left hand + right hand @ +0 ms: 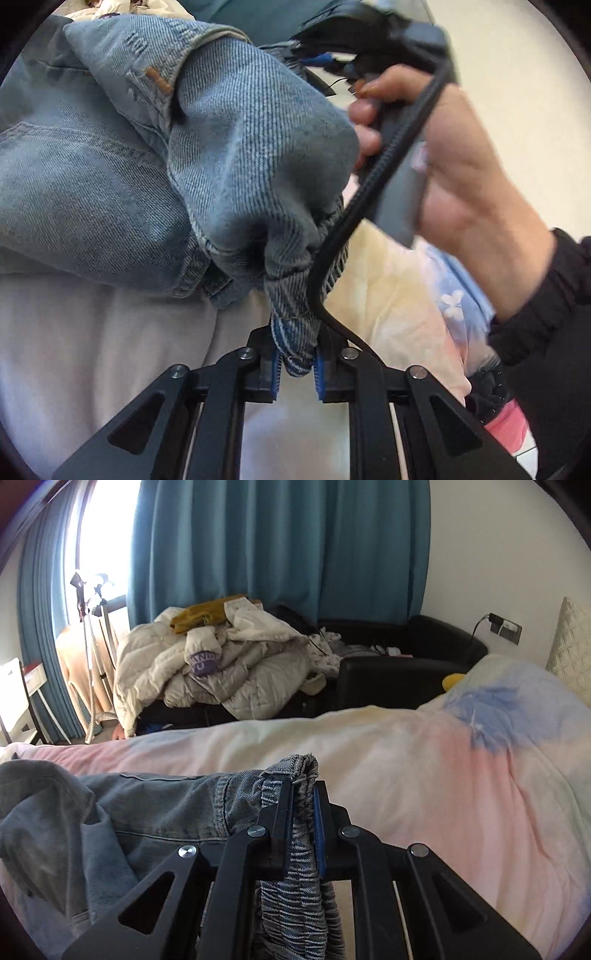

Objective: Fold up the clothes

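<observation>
Mid-fold: left claw point(297, 363) and right claw point(303, 827) each clench the jeans point(155, 155) by a bunched edge, so next, probably lay them flat toward 12 o'clock on the bed point(424, 760).

Daylit, window point(98, 528) glare blown out — hand point(458, 162) blurred (fisheye-warped edges)

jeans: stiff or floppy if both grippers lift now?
Probably floppy: the jeans bunch and sag between the left gripper and right gripper. Likely heavyish, since the denim looks thick. Slip seems unlikely; the gathered elastic waistband sits clamped in the jaws.
</observation>
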Action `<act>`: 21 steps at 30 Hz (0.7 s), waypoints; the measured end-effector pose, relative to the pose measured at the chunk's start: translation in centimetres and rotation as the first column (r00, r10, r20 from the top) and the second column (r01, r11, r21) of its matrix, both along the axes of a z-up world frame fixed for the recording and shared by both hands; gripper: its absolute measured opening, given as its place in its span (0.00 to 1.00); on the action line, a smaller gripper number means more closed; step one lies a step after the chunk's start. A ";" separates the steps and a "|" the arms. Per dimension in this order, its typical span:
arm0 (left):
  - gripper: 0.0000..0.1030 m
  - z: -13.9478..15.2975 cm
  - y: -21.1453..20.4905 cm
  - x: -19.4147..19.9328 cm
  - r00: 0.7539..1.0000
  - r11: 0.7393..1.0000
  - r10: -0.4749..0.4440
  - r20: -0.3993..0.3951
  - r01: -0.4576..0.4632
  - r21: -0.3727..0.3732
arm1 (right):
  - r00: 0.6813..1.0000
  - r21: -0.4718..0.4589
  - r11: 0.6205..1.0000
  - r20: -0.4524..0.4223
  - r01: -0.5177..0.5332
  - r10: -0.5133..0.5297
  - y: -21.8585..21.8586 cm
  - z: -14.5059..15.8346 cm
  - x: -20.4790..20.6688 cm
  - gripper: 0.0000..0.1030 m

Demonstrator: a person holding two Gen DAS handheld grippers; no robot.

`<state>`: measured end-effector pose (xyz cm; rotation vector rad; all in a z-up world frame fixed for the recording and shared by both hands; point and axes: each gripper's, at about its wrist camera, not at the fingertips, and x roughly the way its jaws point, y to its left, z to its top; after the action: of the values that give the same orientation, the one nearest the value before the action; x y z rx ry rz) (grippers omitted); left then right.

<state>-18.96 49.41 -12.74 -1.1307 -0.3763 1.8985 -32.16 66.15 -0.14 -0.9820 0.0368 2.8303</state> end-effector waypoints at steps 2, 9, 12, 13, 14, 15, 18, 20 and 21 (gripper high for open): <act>0.15 0.6 0.4 0.0 0.999 0.999 -0.010 -0.035 0.008 -0.040 | 1.000 -0.017 1.000 0.003 0.018 -0.018 0.7 -1.0 -0.5 0.10; 0.20 3.1 0.7 1.8 0.998 0.988 -0.025 -0.057 0.016 -0.156 | 0.999 -0.062 0.997 0.008 0.036 -0.035 0.7 0.1 0.7 0.19; 0.23 5.2 -0.2 4.2 0.993 0.983 0.001 -0.115 -0.021 -0.180 | 0.999 -0.099 0.994 0.011 0.039 -0.038 -0.1 2.0 2.8 0.42; 0.28 6.1 -0.6 5.1 0.989 0.981 0.008 -0.145 -0.036 -0.189 | 0.999 -0.103 0.994 0.007 0.035 -0.035 -0.4 2.7 3.6 0.43; 0.33 6.9 -1.0 6.0 0.986 0.980 0.016 -0.167 -0.048 -0.192 | 1.000 -0.106 0.994 0.002 0.029 -0.029 -0.9 3.4 4.5 0.43; 0.36 7.6 -1.6 6.9 0.984 0.980 0.022 -0.178 -0.056 -0.189 | 1.000 -0.108 0.994 -0.007 0.022 -0.023 -1.3 4.3 5.4 0.44; 0.44 9.8 -3.5 9.2 0.979 0.982 0.032 -0.200 -0.067 -0.174 | 0.999 -0.122 0.993 -0.041 0.005 -0.010 -2.5 6.8 8.5 0.48; 0.44 10.4 -4.8 10.8 0.970 0.979 0.038 -0.240 -0.084 -0.184 | 0.998 -0.137 0.990 -0.066 -0.018 0.009 -3.4 8.2 10.6 0.50; 0.44 10.4 -5.4 11.4 0.964 0.977 0.037 -0.263 -0.090 -0.192 | 0.996 -0.144 0.989 -0.082 -0.034 0.022 -3.9 8.7 11.7 0.50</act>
<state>-7.53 44.05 -2.29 -0.9917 -0.0754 2.1476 -20.41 62.22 8.59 -0.9014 0.2424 2.9266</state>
